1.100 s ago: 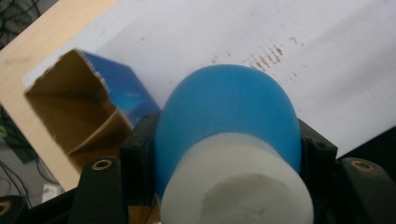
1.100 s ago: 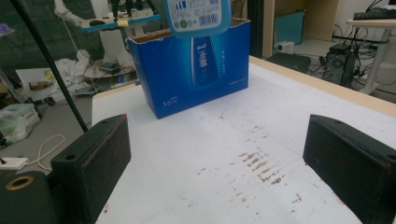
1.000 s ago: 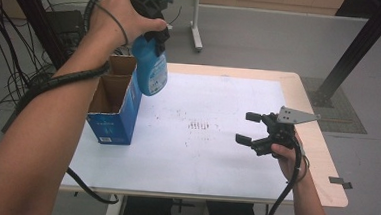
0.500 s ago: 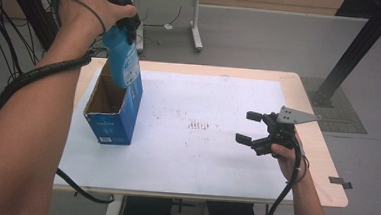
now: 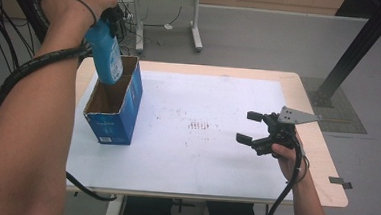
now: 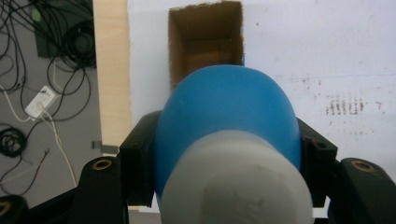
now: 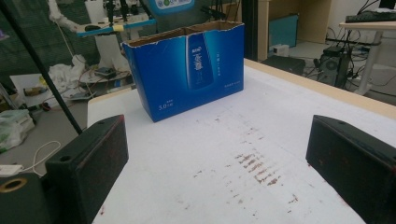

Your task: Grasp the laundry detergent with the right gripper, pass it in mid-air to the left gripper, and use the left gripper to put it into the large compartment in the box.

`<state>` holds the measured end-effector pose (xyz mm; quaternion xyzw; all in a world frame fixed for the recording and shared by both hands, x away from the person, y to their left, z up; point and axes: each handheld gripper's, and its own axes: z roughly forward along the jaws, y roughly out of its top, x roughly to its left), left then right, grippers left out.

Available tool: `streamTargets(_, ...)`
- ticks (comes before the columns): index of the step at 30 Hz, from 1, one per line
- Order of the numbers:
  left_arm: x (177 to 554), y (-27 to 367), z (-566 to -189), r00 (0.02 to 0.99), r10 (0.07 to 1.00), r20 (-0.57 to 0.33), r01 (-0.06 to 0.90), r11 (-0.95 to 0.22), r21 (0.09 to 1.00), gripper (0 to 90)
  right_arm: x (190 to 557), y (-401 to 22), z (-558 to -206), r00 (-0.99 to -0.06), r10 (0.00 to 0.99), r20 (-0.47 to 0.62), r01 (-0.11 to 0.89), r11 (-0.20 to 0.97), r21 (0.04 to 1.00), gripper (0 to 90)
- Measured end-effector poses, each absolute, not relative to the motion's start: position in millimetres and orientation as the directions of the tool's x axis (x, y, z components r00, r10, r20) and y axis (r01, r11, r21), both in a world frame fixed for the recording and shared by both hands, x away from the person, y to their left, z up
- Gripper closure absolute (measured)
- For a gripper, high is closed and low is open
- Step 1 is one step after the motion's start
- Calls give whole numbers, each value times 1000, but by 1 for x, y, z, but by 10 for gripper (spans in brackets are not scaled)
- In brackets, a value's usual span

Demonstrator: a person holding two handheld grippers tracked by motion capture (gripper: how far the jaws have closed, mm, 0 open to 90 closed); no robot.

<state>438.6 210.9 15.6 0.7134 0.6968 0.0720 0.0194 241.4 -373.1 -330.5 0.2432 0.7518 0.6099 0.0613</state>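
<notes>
My left hand-held gripper (image 6: 224, 154) clamps the blue bottle (image 5: 105, 52), hiding part of the open box (image 5: 113, 103) at the counter's (image 5: 200, 163) left edge.

A blue bottle (image 5: 105, 52) with a pale cap hangs tilted, base downward, over the open top of a blue cardboard box (image 5: 114, 114) standing upright near the desk's left edge.

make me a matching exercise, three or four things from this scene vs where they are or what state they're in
Things:
1. blue plastic bottle with white cap
2. open blue cardboard box
3. left gripper
4. right gripper

States:
A. open, nothing between its jaws
B. standing on the white table sheet, top open
C. held above the box's opening
D. shut on the bottle

Pairs: 1-C, 2-B, 3-D, 4-A
</notes>
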Motion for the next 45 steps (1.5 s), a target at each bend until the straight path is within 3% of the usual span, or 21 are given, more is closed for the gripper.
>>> streamTargets(45,452,222,-40,21,999,46,999,-23,31,379,241,-369,-334,-876,436,209,293,136,946,58)
